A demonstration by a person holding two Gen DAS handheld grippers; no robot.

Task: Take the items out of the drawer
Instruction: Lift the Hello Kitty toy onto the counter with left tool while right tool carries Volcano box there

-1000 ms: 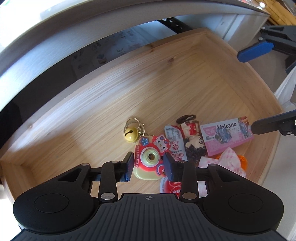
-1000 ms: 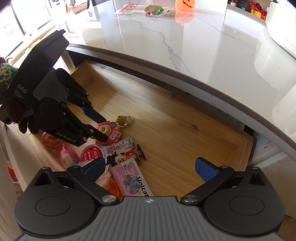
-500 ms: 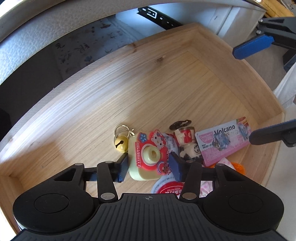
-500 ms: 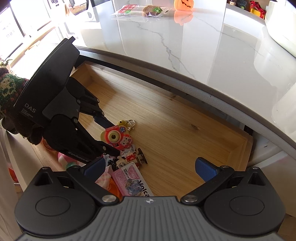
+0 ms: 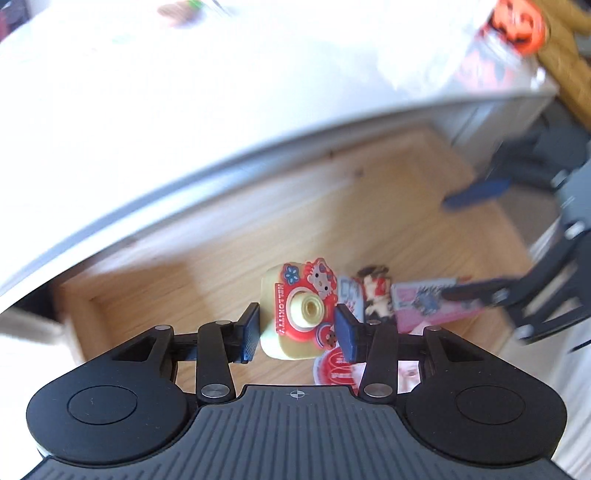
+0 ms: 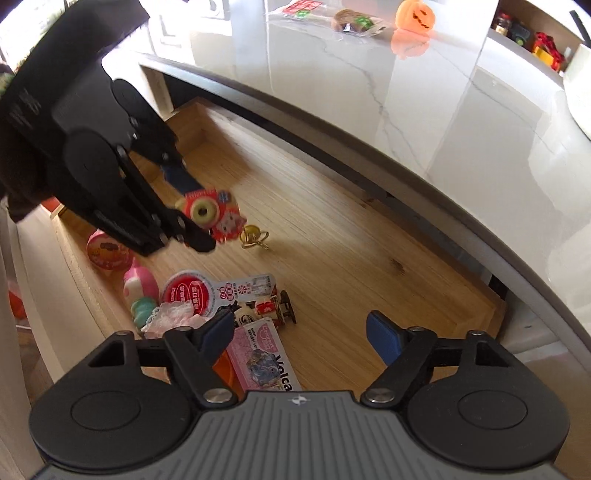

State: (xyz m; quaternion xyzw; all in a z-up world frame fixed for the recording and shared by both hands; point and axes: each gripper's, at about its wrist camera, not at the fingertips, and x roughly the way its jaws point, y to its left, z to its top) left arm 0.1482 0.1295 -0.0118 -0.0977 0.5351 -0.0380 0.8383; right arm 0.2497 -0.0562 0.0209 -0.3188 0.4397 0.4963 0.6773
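At the far left of the right wrist view the left gripper [image 6: 192, 221] slants down over the open drawer [image 6: 332, 236], its 2 fingers closed on the toy camera [image 6: 208, 216], which hangs clear above the wooden floor; lifting it free before swinging it away looks like the reason for that raised, tilted hold. In the left wrist view the toy camera [image 5: 299, 314] sits squarely between the blue pads, 1 pressing each narrow side, lens facing the camera, so the grip looks secure, though that picture is blurred and I cannot be sure how deep the pads reach. Just right of the lifted toy, a small gold bell with key rings [image 6: 253, 236] lies alone on the drawer floor. Lower down, toward the drawer's front edge, the remaining things are crowded together: a pink round toy [image 6: 107, 251], a pink and green squishy [image 6: 140, 291], a red round packet [image 6: 186, 293], a small figure on wheels [image 6: 269, 308] and a pink Volcano card [image 6: 262, 360], several touching or overlapping. The right gripper [image 6: 303, 332] hovers over this pile with its fingers spread wide and nothing between them, the left finger above the lace and card, the right one over bare wood, probably poised for a next pick. Farther right the drawer is bare, and above it the white marble tabletop [image 6: 424, 110] carries a pumpkin toy [image 6: 413, 14] and a wrapped snack [image 6: 354, 20].
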